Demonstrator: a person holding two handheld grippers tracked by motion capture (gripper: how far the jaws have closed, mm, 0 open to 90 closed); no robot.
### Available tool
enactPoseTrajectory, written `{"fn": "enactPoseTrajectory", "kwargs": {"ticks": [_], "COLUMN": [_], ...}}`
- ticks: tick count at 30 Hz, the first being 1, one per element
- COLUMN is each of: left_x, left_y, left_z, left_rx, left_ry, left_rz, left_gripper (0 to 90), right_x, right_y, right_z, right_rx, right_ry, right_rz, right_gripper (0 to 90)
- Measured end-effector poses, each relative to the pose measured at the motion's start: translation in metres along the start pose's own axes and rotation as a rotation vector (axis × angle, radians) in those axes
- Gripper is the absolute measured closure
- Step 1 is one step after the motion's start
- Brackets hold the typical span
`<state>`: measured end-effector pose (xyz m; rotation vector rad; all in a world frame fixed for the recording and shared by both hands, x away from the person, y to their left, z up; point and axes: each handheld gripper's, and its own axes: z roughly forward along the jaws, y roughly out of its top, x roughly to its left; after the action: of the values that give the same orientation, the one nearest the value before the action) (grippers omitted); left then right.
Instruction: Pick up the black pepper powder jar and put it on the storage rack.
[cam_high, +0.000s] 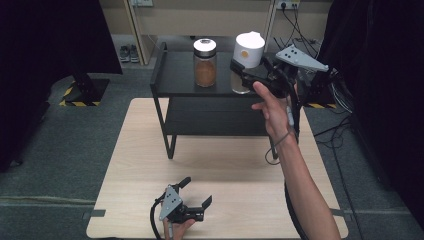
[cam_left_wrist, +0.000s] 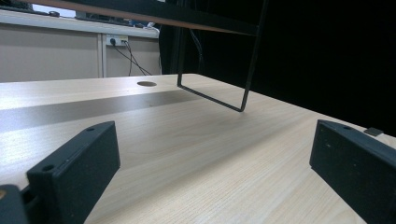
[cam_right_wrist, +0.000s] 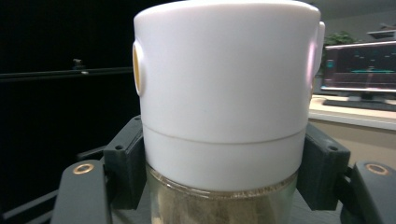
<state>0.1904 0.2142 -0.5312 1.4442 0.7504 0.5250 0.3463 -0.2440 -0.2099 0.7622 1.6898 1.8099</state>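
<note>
Clamping my right gripper on the white-lidded glass jar atop the black shelf, beside the brown spice jar; my left gripper rests on the desk, jaws apart.

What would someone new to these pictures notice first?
Probably the white-capped jar on the black shelf, with the right tool closed around it just under the cap. Next to it stands a brown jar with a silver lid, while the left tool rests open on the wooden table.
</note>
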Motion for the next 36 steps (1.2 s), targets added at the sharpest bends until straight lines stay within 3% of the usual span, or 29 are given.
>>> {"fn": "enactPoseTrajectory", "kwargs": {"ticks": [14,36], "left_x": [0.0,0.0], "left_y": [0.0,-0.001], "left_z": [0.0,0.0], "left_rx": [0.0,-0.006], "left_ry": [-0.001,-0.002], "left_rz": [0.0,-0.003], "left_gripper": [1.1,1.2], "right_x": [-0.001,0.001], "right_y": [0.004,-0.002], "right_z": [0.017,0.037], "right_rx": [0.03,0.045], "right_ry": [-0.11,-0.176], "right_rz": [-0.042,-0.03], "right_gripper": [30.7,30.7]}}
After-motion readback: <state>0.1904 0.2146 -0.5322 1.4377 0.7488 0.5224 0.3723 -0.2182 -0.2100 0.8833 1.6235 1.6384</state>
